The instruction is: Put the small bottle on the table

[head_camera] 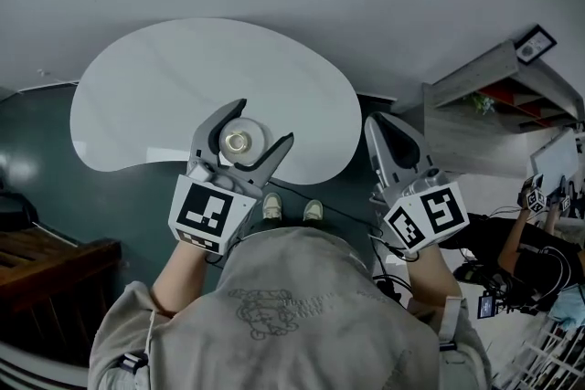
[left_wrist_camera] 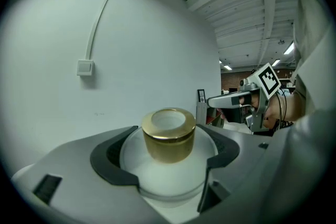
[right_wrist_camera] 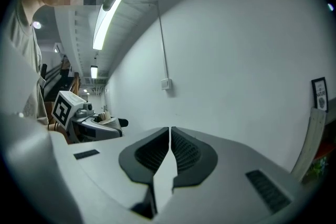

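Observation:
A small frosted white bottle (left_wrist_camera: 168, 170) with a gold cap (left_wrist_camera: 169, 134) stands upright between the jaws of my left gripper (left_wrist_camera: 168, 157), which is shut on its round body. From the head view the bottle (head_camera: 239, 142) shows from above, held in the left gripper (head_camera: 245, 134) over the near edge of the white rounded table (head_camera: 164, 96). My right gripper (head_camera: 391, 137) hangs to the right of the table, off its edge. Its dark pads (right_wrist_camera: 155, 152) are pressed together with nothing between them.
A white wall with a cable and a small switch box (left_wrist_camera: 85, 67) rises behind the table. A dark wooden piece of furniture (head_camera: 46, 279) stands at the lower left. Shelving (head_camera: 498, 96) and another person with grippers (head_camera: 539, 196) are at the right.

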`<state>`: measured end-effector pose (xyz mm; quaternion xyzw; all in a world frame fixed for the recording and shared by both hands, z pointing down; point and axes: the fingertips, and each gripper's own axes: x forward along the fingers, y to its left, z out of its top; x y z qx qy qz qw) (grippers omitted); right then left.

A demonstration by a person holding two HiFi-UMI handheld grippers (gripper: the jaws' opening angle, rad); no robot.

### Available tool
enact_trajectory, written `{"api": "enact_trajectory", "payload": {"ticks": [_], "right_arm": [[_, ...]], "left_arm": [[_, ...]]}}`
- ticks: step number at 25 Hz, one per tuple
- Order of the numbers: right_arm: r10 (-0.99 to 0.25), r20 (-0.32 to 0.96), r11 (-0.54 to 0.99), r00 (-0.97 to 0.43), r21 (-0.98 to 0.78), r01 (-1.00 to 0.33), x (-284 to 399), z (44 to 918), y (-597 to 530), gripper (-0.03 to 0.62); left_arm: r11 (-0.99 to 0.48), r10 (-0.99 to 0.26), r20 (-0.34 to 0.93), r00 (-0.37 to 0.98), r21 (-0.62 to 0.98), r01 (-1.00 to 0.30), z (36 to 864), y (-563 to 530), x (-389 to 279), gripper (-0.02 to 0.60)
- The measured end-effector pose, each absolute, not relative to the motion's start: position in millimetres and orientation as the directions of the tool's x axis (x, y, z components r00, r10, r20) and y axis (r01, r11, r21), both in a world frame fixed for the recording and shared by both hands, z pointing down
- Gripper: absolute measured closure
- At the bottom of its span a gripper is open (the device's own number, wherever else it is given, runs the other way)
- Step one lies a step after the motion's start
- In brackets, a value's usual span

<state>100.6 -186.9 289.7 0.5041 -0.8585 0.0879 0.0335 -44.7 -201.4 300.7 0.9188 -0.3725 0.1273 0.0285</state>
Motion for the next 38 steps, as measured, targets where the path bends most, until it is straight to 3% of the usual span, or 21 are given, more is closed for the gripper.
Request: {"api": "enact_trajectory", "payload": {"ticks": [6,14,38], "right_arm": [[-0.882,0.12,0.454,-0.455,-0.038,-0.89,115.4,284.3,-208.9,0.56],[-0.878,0.126,0.475,-0.462,0.11,-0.873,122.5,283.9,-238.7,0.56],[-0.88,0.235,0.432,-0.413,0.032,-0.901,104.2,424.7,-304.7,0.56]], "left_arm": [[-0.724,-0.685,0.252,0.683,-0.136,-0.676,300.0,-227.3,-15.1,0.236],[-0.768,-0.639,0.189,0.746,-0.101,-0.633,303.8,-271.7,31.2,0.236],[-0.826,-0.562,0.181,0.807,-0.067,-0.56,451.3,-353.5,69.4,0.238]]}}
